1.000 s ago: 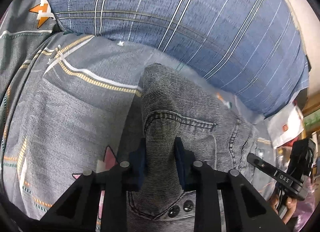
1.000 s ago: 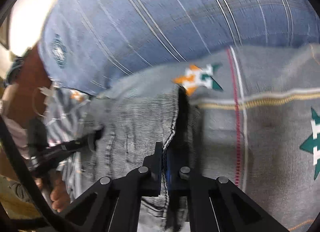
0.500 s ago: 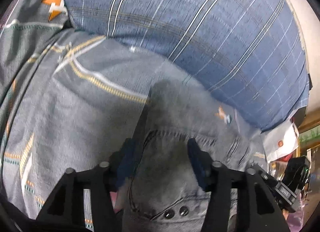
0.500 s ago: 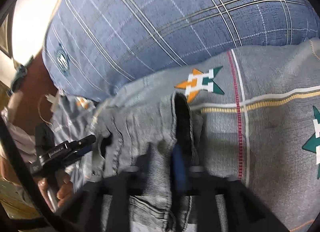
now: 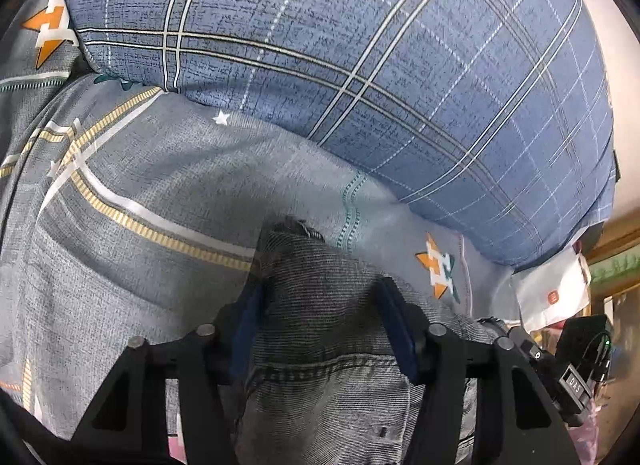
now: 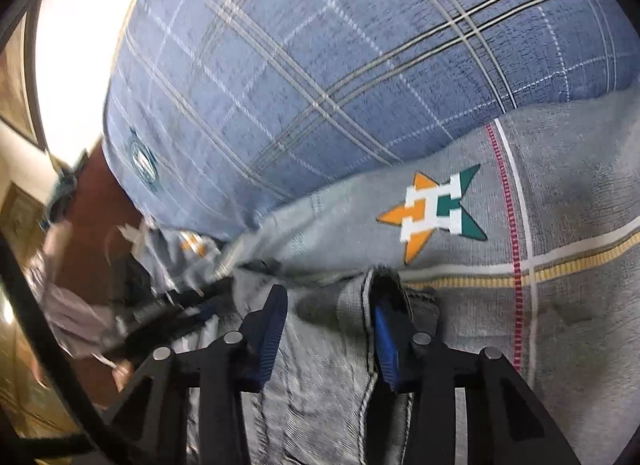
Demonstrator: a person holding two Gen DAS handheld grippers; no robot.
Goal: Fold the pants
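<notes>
The grey denim pants (image 5: pixel 320 305) lie on a grey patterned bedsheet (image 5: pixel 120 225). In the left wrist view my left gripper (image 5: pixel 320 317) is open, its blue pads either side of a raised fold of the denim. In the right wrist view the pants (image 6: pixel 320 385) lie under my right gripper (image 6: pixel 328 329), which is open with a stitched seam edge next to its right pad (image 6: pixel 386 345). Neither gripper grips the cloth. The other gripper shows at the right edge of the left wrist view (image 5: pixel 568 369).
A large blue plaid pillow (image 5: pixel 360 65) fills the far side, right behind the pants, and also shows in the right wrist view (image 6: pixel 320 65). The bedsheet (image 6: pixel 560 305) stretches to the right. White bags (image 5: pixel 552 293) and furniture lie past the bed's right edge.
Both grippers were shut on the denim one second ago. Both have opened and let go of the pants, which have dropped lower onto the bed.
</notes>
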